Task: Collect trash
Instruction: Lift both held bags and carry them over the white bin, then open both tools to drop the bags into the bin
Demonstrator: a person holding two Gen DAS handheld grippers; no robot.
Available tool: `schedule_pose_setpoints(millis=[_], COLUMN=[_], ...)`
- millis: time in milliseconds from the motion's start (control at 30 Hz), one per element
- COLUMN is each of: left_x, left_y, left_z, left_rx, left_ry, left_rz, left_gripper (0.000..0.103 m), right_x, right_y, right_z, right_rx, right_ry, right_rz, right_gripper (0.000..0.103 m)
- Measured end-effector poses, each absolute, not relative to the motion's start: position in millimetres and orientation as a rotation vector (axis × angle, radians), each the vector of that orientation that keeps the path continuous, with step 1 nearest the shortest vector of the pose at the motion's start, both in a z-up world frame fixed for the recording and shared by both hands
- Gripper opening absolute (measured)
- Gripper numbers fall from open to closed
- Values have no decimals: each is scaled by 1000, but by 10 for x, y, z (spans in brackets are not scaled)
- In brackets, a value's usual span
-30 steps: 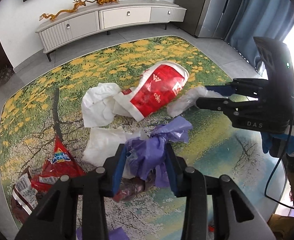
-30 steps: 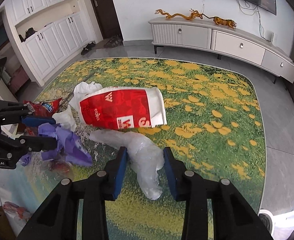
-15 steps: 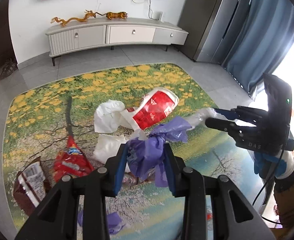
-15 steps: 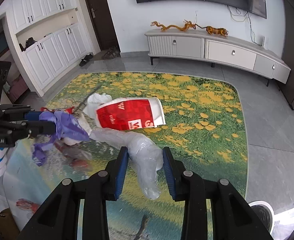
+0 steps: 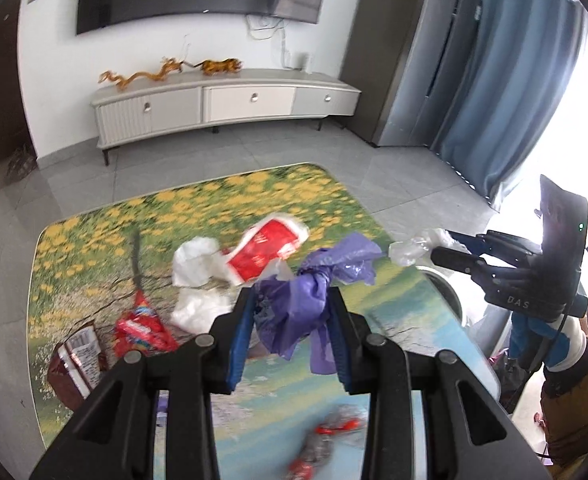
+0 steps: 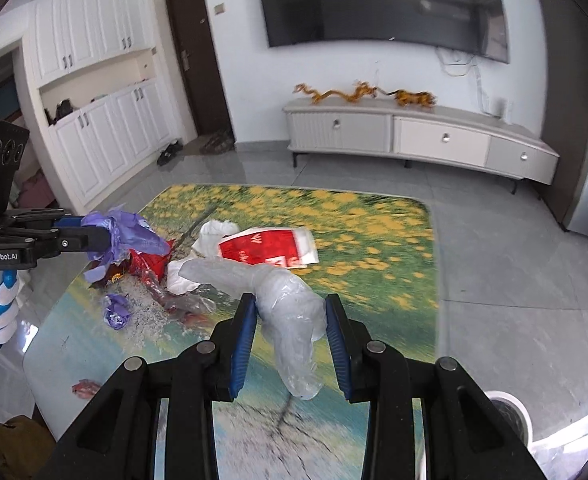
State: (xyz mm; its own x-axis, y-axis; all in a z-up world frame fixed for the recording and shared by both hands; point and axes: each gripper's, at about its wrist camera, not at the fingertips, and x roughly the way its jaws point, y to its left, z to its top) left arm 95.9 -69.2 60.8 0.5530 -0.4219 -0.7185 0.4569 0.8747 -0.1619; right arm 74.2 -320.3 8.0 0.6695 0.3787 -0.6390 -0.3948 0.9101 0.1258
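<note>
A: Both grippers have come up off the rug (image 5: 94,240) since a moment ago. The left gripper (image 5: 292,332) has its fingers pinching a crumpled purple plastic bag (image 5: 306,304), which hangs between them and spills out ahead of the tips.

B: And the right gripper (image 6: 290,340)?

A: Its fingers are clamped on a clear plastic bag (image 6: 290,312); one end trails forward past the tips, the other droops below them. Neither piece seems to touch the rug now.

B: So two pieces are picked up. What's left?

A: Ahead of and below both pairs of fingers: a red and white paper bag (image 5: 266,248), white tissue (image 5: 196,260) beside it, a red snack wrapper (image 5: 142,328) off to the left fingers' left, and a small purple scrap (image 6: 116,312).

B: Next step?

A: Likely carrying both bags to a bin. A white round rim (image 6: 510,412) shows beside the right fingers, possibly that bin; I can't tell.
</note>
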Motion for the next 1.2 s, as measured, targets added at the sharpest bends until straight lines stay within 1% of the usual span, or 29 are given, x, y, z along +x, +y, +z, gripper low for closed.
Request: schedule_pose_setpoints(millis=[200,400,700,933,967,1033,1100,1200], left_x=[903,955,1061,1167,1198,1261,1309,1313], left_y=[-1382,-2239,-3610,-4304,-4385,-4497,-4571,-4577], left_z=[679,527,3,-437,-493,-582,-640,-659], left_rx=[99,148,200,199,192,180,161,147], left_ry=[839,884,1003,1084,1095,1115,1132,1132], left_rz=[-617,-729,-857,-871,-873,-873,-870,-879], left_gripper=[33,34,34,37,38,45,48,48], right_x=[419,183,152,263,284,318,317,327], right_y=[-3857,-4725,-5637,-6040,-6069,-6157,-6204,-6255], right_z=[117,-64,-631,-1120,-1153,-1236,-1267,-1263], right_rx=[25,110,236,295,297,310,296,286], right_ry=[695,725,837,919,925,939,951,959], right_rz=[304,123,-42,-134,-145,-169,-206,-232], right_gripper=[33,33,33,35,36,47,50,50])
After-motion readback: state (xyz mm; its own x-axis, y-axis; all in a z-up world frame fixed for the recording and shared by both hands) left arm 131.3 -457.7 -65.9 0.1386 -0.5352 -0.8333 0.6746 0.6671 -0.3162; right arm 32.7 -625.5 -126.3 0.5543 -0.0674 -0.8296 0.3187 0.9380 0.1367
